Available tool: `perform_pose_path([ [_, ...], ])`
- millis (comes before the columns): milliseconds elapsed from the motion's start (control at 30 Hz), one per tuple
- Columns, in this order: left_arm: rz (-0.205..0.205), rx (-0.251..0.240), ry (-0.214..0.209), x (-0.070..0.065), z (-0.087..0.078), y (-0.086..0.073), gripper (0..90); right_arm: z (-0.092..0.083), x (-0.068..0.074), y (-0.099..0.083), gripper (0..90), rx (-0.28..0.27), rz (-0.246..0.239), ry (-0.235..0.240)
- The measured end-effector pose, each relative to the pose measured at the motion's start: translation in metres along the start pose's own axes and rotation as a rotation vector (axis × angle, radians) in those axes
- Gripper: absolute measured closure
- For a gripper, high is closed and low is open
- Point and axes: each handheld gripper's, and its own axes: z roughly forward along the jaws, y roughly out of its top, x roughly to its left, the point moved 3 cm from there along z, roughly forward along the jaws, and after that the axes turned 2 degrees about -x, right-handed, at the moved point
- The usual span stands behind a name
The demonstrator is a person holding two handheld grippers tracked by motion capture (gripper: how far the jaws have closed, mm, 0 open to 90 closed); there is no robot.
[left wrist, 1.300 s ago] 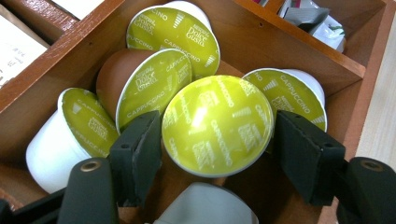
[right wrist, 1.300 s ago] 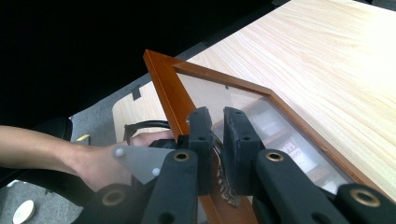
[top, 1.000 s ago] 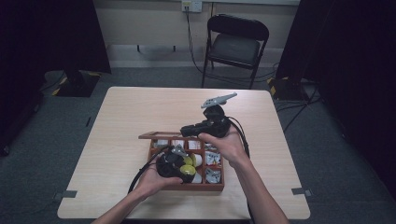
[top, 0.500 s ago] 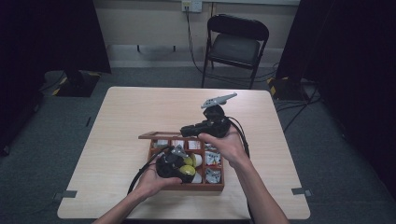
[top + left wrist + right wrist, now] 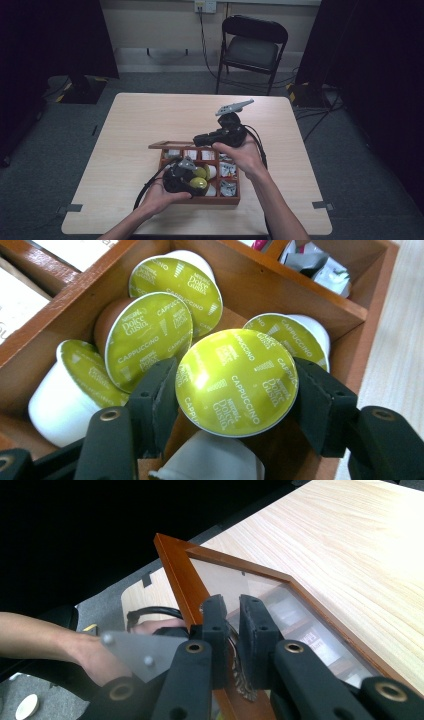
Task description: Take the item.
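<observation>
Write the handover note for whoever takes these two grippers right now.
Left gripper: jaws have just been closing and now clamp a green-lidded Cappuccino capsule, just above the others in its compartment of the wooden box.
Right gripper: shut on the front edge of the box's glass-paned lid, propping it open.
Done: lid raised, capsule gripped.
Left: probably lift the capsule out, set it down, then lower the lid. Four more capsules lie in that compartment.
</observation>
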Motion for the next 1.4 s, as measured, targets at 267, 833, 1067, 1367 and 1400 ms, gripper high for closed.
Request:
perform_pose_path([
  [267, 0.003, -0.032, 0.009, -0.003, -0.008, -0.001, 38.5, 0.000, 0.000, 0.000, 82.3, 0.000, 0.001, 0.001],
  [833, -0.002, -0.103, 0.013, -0.008, -0.033, -0.008, 38.7, 0.000, 0.000, 0.000, 82.3, -0.001, 0.003, 0.005],
  [1067, -0.016, -0.155, -0.041, -0.008, -0.052, -0.015, 67.8, 0.000, -0.001, -0.001, 82.3, -0.002, 0.005, 0.008],
  [1367, -0.025, -0.145, -0.056, -0.006, -0.050, -0.015, 60.8, 0.000, 0.000, 0.000, 82.3, -0.001, 0.003, 0.008],
  [1400, -0.028, -0.132, -0.051, -0.005, -0.046, -0.015, 56.3, 0.000, -0.001, 0.000, 82.3, -0.001, 0.004, 0.008],
])
